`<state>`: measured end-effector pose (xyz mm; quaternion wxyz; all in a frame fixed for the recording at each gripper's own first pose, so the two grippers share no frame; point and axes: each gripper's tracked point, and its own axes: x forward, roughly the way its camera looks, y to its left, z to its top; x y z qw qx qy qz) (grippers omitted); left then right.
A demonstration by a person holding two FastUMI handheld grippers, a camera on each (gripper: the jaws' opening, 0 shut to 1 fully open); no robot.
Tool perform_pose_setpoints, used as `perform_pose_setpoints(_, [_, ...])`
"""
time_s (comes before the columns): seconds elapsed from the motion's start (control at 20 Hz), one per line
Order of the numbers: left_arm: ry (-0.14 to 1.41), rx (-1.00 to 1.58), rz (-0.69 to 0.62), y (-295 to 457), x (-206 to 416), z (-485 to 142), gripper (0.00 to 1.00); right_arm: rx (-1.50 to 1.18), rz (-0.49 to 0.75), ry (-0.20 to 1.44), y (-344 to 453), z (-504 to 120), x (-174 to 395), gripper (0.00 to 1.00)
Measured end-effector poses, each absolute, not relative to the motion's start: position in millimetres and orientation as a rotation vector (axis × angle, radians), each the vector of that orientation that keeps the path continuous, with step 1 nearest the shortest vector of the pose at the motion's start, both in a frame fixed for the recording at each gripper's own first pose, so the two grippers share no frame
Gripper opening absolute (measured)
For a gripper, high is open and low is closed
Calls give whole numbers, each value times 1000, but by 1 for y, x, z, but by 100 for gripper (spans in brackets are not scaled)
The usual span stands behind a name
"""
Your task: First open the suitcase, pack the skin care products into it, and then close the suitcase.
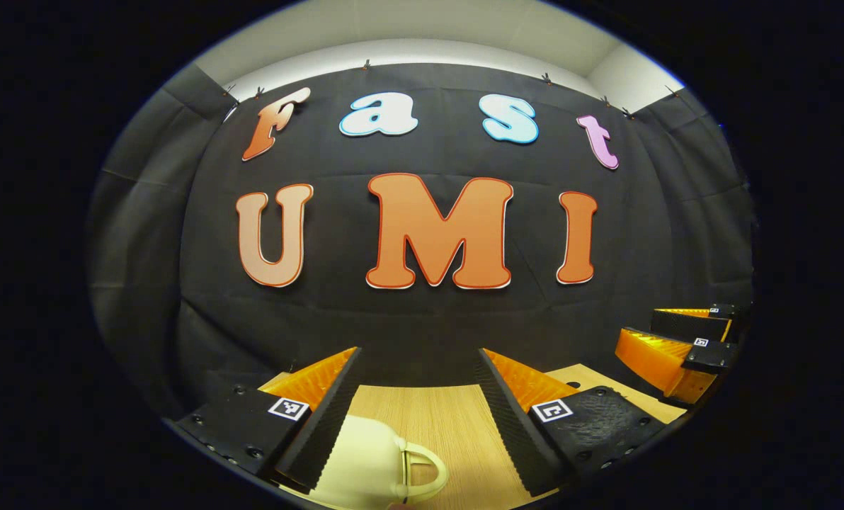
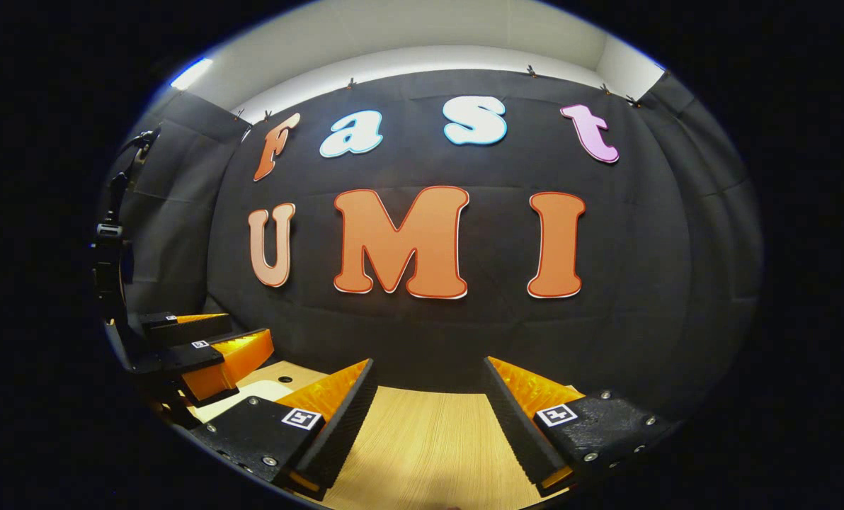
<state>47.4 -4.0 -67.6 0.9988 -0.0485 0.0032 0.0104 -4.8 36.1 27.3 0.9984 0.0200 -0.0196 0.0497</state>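
Note:
A small cream suitcase (image 1: 365, 460) with a loop handle (image 1: 422, 471) lies on the wooden table (image 1: 450, 425), low in the left gripper view. It sits between my left gripper's fingers and close against the left one. My left gripper (image 1: 418, 352) is open and holds nothing. My right gripper (image 2: 429, 363) is open too, over bare table (image 2: 429, 446). Each gripper appears in the other's view: the right gripper (image 1: 638, 326) at the far right, the left gripper (image 2: 248, 327) at the far left. Whether the suitcase lid is open is hidden.
The black cloth wall (image 1: 422, 326) rises just behind the table's far edge. A dark stand (image 2: 110, 241) stands at the left of the right gripper view. A pale cream patch (image 2: 248, 392) shows on the table below the left gripper.

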Motion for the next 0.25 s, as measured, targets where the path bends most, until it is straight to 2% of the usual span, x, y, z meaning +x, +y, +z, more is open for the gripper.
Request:
perform_pose_setpoints(0.1, [3, -93, 29, -6, 45, -68, 96, 39, 114, -36, 35, 25, -7, 95])
perform_pose_setpoints(0.25, [7, -96, 39, -10, 40, -71, 99, 31, 133, -37, 33, 22, -10, 95])
